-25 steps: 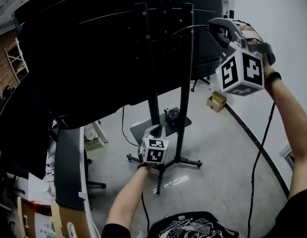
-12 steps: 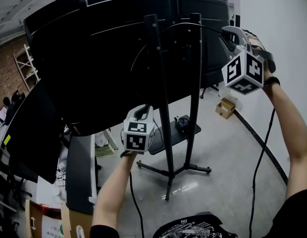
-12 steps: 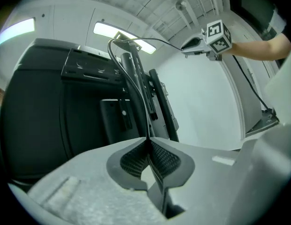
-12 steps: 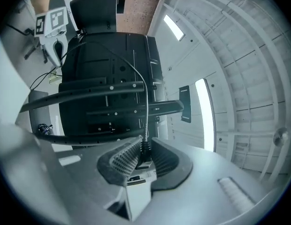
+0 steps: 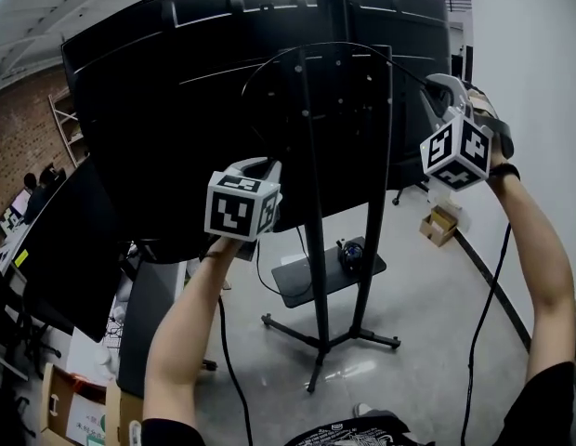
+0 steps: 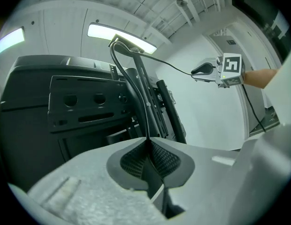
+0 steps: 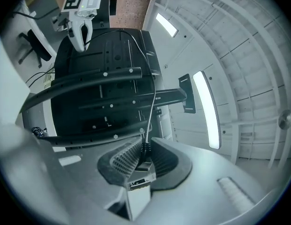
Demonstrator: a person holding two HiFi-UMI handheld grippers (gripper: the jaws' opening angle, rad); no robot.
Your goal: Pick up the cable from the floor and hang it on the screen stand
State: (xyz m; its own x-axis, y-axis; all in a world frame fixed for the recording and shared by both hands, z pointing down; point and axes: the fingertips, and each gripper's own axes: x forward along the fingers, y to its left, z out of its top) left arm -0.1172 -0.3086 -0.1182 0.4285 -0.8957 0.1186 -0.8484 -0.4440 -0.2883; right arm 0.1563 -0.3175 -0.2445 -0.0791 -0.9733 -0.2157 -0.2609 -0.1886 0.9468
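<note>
Both arms raised in front of the back of the big black screen. Left hand-held gripper: jaws nearly together, pinching the thin cable partway along its run. Right hand-held gripper: jaws about half apart with the plug between the ribbed pads, clamped on its body. They have just been closing a bit tighter on it.

The held stretch of cable is off the floor, strung in a shallow arc from one gripper to the other, level with the top of the screen stand. In the left gripper view it climbs from the jaws, kinks at the top of a post, then runs straight across to the right gripper. It probably lies over the stand top, but I can't confirm contact. Any slack below the left gripper is not clear.

Handling, as a guess:
- The cable is light, thin and limp, with no shape of its own, so it only holds an arc under tension.
- The sheath looks smooth and will likely slide through the pads or off a bare bar if one side hangs longer.
- The plug is the stiff part and a good hold by its body, not by the strain relief.
- The second hold belongs on the run, close to where it should drape.
- Lower both ends evenly on either side of the bar, and don't yank
</note>
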